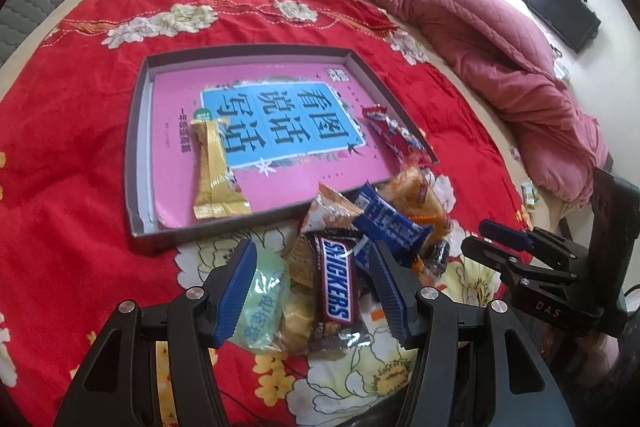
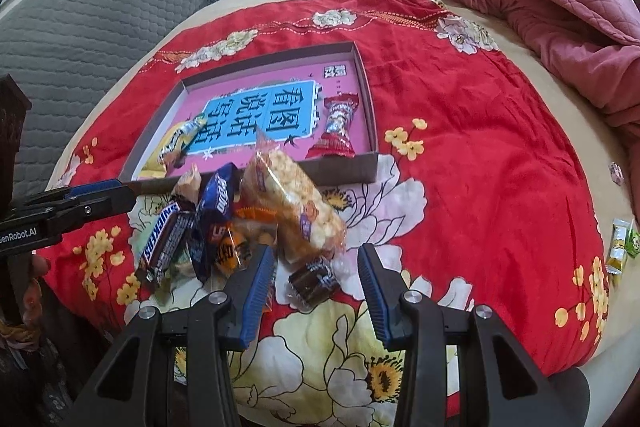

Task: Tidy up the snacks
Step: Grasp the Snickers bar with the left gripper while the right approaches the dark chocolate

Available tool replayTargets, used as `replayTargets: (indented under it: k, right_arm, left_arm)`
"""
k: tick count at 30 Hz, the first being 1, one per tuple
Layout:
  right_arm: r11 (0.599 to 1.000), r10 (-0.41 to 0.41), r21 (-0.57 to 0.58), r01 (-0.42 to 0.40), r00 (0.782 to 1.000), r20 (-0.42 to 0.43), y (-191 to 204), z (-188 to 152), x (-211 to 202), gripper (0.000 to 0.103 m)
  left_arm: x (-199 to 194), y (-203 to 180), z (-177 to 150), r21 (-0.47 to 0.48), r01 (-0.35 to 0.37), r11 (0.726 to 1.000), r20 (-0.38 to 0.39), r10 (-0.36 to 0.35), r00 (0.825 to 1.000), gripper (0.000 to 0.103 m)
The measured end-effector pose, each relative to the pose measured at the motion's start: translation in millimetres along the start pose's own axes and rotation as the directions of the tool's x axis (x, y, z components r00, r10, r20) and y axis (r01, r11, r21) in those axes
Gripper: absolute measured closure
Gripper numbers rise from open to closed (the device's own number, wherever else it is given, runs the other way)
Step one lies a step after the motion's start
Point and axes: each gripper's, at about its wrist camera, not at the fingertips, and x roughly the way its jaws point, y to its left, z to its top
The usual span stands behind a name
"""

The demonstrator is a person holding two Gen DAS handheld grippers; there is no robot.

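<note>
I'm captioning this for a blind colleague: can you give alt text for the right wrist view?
The open right gripper hangs over a small dark wrapped sweet lying between its jaws, beside a pile of snacks on a red floral cloth. Behind, a shallow box holds two packets.

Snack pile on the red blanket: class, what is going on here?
A person holding two grippers is sorting snacks into a shallow tray. A gold packet and a red packet already lie in it. The rest sit heaped in front. The left gripper is open around the Snickers bar; the right gripper is open around a small dark candy. Neither is gripped yet.
</note>
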Motion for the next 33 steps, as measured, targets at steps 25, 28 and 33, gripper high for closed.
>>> replayTargets:
  k: [25,28,33]
  right_arm:
    - [0.999,-0.009,-0.053,0.004,0.996,-0.087,-1.0,-13.5,24.4,0.059]
    - [0.997,-0.012,-0.076,0.004,0.994,-0.106,1.9,-14.3,30.9,0.059]
    - [0.993,-0.025,-0.121,0.01,0.993,-0.117,7.5,-16.1,38.1,0.059]
  left_arm:
    - [24.7,-4.9,-15.9,-0.004,0.017,1.0,-0.092,-0.017,0.996,0.043]
    - [27.3,-3.3,-15.8,-0.011,0.02,1.0,-0.099,-0.021,0.995,0.043]
    - [29.8,-1.5,-16.9,-0.016,0.023,1.0,-0.107,-0.025,0.994,0.043]
